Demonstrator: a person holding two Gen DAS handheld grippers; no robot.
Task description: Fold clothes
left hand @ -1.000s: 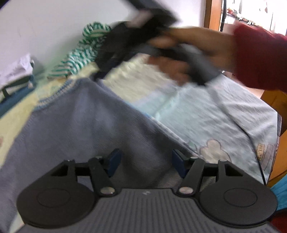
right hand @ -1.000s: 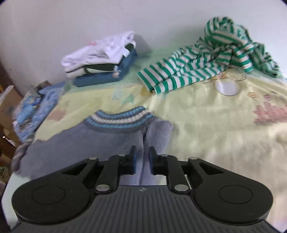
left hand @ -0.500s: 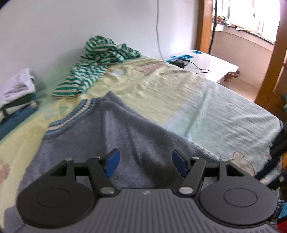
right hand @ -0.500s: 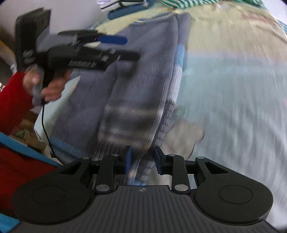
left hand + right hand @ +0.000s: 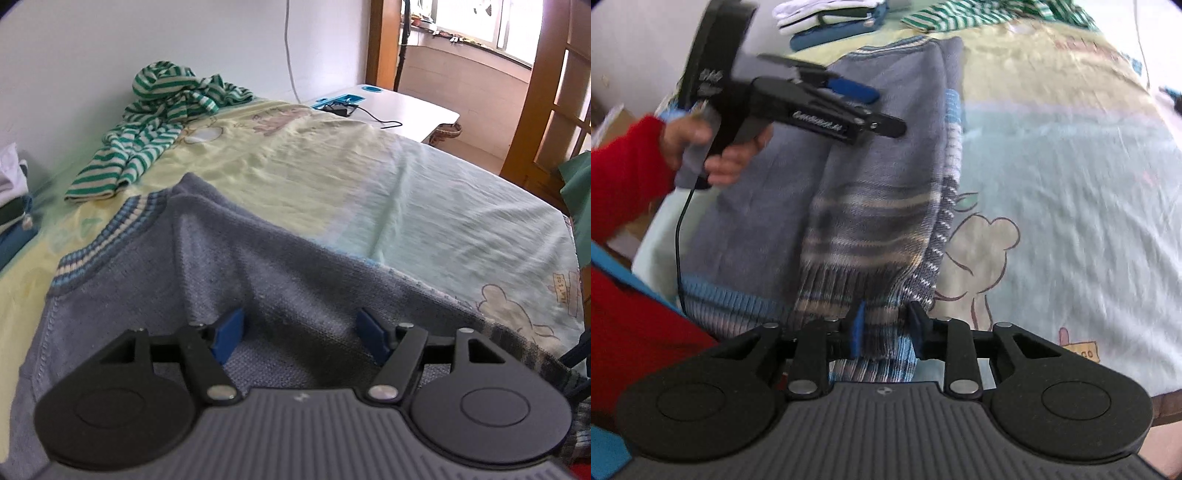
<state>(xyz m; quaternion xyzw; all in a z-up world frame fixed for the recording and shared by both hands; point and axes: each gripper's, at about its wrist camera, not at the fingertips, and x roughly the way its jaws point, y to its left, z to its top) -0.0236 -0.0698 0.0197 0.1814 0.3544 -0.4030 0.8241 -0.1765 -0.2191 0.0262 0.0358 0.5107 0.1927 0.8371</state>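
Bed (image 5: 424, 192) under pale cartoon sheet, grey sweater (image 5: 886, 147) spread flat, left gripper (image 5: 299, 328) above it with jaws wide, right gripper (image 5: 884, 326) jaws straddling striped hem, narrowly parted

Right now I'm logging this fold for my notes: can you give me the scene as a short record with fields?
Surface: bed sheet
Garment in work: grey-blue knit sweater, one side folded over lengthwise
Left gripper: open, above the sweater
Right gripper: at the sweater's striped hem, fingers either side; grip unclear
Unfolded: green striped garment
Done: folded clothes stack
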